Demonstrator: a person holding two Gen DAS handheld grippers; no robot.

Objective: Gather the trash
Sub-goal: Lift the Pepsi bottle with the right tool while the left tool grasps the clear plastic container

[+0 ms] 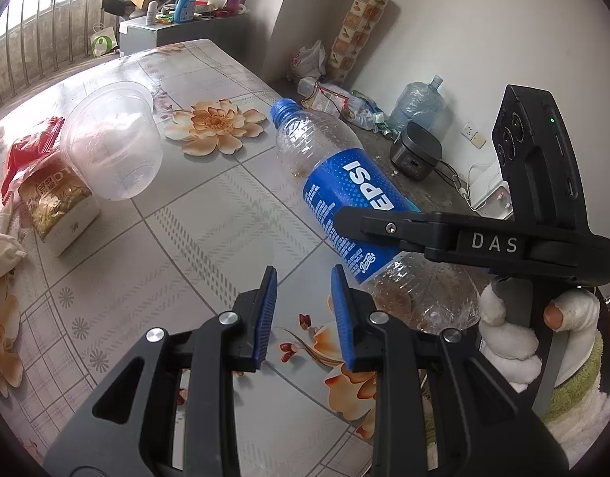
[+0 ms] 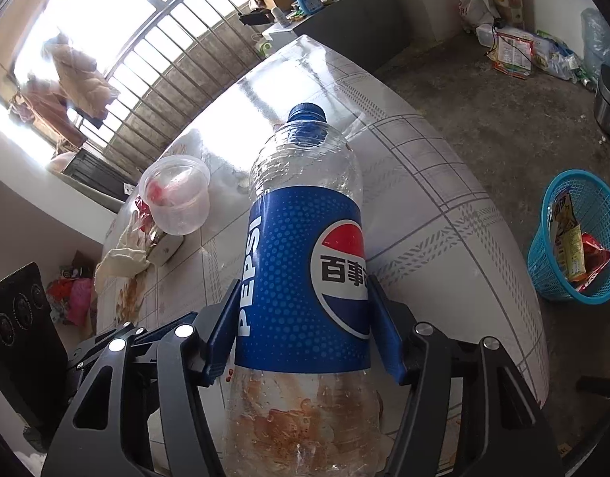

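Observation:
A Pepsi bottle (image 2: 305, 278) with a blue label, a blue cap and brown residue sits between the blue pads of my right gripper (image 2: 306, 334), which is shut on its label. In the left wrist view the same bottle (image 1: 344, 183) is tilted over the table's right edge, with one finger of the right gripper (image 1: 368, 234) across it. My left gripper (image 1: 303, 314) hovers over the flowered table (image 1: 165, 258), open, with nothing between its pads. On the left of the table a clear plastic cup (image 1: 114, 143) lies on its side next to a gold snack box (image 1: 58, 206) and a red wrapper (image 1: 26, 151).
A blue mesh basket (image 2: 607, 214) stands on the floor to the right of the table, with wrappers in it. A white cloth (image 1: 2, 246) lies at the table's left edge. A gloved hand (image 1: 507, 342) holds the right gripper. A water jug (image 1: 418, 103) and a black cooker (image 1: 416, 155) stand by the wall.

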